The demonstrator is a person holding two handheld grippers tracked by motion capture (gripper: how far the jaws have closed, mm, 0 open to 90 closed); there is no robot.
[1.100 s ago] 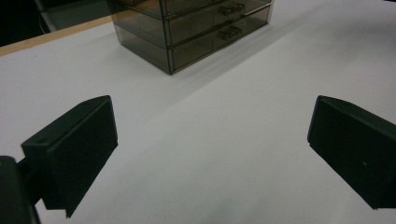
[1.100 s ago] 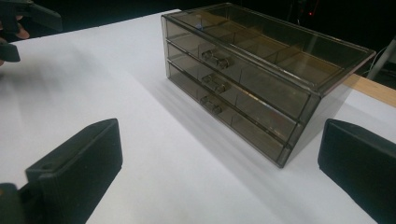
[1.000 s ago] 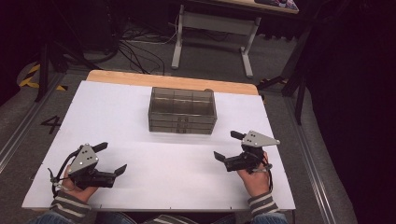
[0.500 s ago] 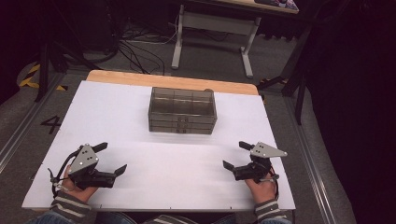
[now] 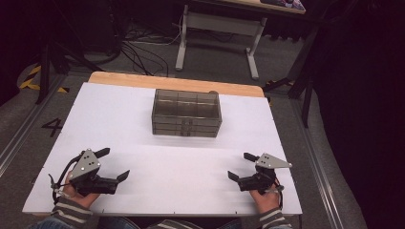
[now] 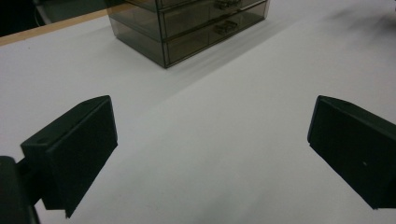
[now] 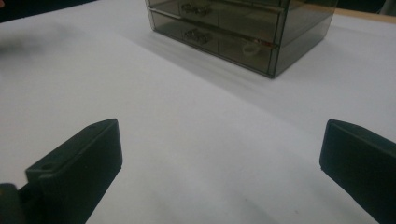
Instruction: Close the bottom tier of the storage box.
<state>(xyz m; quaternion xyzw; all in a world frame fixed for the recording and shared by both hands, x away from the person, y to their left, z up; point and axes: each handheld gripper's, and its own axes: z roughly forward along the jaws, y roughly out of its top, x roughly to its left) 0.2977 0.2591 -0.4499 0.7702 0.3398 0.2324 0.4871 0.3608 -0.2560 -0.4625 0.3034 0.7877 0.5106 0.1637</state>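
The left hand-held gripper (image 5: 111, 164) is held low over the near left part of the surface (image 5: 119, 119). Its jaws are wide apart, and nothing is held or touched by them. The right hand-held gripper (image 5: 242, 166) is held low over the near right part. Its jaws are wide apart too, and nothing is between them. In both gripper views only the white surface is seen between the jaws.

Farther out, the box (image 5: 186, 113) is seen. It is set at the far middle of the surface, well apart from both grippers. It is made of smoky clear plastic. Open cells are seen in its top, and drawers are stacked in its front. Small handles (image 7: 198, 34) can be seen on the drawer fronts.

The box is judged to be light and stiff. Its smooth walls are likely to be slippery, and the thin plastic could be cracked by a hard squeeze. A drawer is best taken by its little handle. The box may slide when a drawer is pulled, so it should be steadied by the other gripper at a side wall.
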